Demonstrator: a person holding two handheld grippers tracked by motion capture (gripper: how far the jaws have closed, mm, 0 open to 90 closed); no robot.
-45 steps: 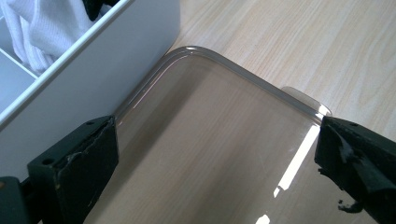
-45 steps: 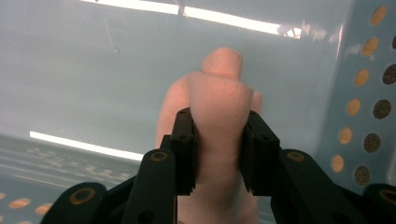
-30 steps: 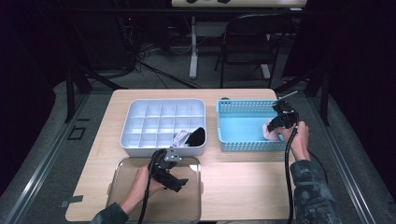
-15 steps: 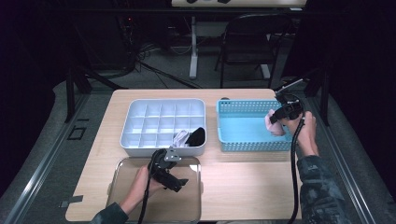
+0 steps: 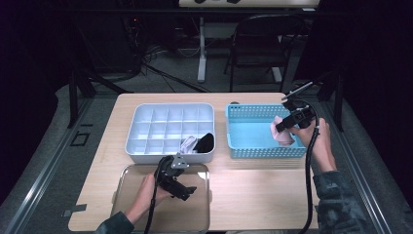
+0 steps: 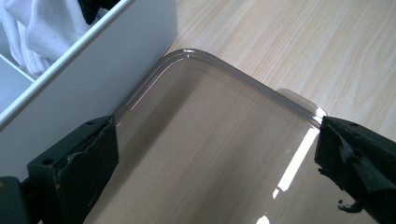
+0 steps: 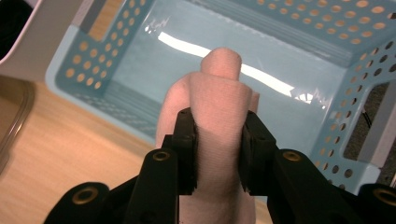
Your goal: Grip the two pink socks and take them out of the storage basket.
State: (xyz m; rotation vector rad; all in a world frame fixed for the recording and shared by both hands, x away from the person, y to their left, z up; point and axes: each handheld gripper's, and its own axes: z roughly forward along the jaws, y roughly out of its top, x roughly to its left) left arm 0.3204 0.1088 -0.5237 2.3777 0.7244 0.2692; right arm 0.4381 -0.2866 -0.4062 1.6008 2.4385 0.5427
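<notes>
two grippers are at work over a pale wooden table (image 5: 253,195), and several things in the scene show only in part. at the left, the left gripper (image 5: 181,187) hangs over a clear tray (image 5: 127,204) near the table's front edge; its jaws stand wide apart with nothing between them, and in the left gripper view the tray's rounded corner and a small tab on its rim lie in the gap, while glare hides part of its floor. just behind the tray sits a white divided box (image 5: 146,127), whose front right cells hold a white cloth (image 5: 189,144) and a black cloth (image 5: 205,142); both are bunched up and what kind of garments they are cannot be told from the high view. in the left gripper view the box is cut off by the picture's edge, and the white ribbed cloth shows only as a corner. to the right stands a blue perforated basket (image 5: 248,134), apart from the box. the right gripper (image 5: 282,127) is clamped on a pink cloth (image 7: 217,107), held above the basket's right end; the cloth's lower part is hidden behind the jaws and cut off at the bottom. the room behind the table is dark and hard to read.
</notes>
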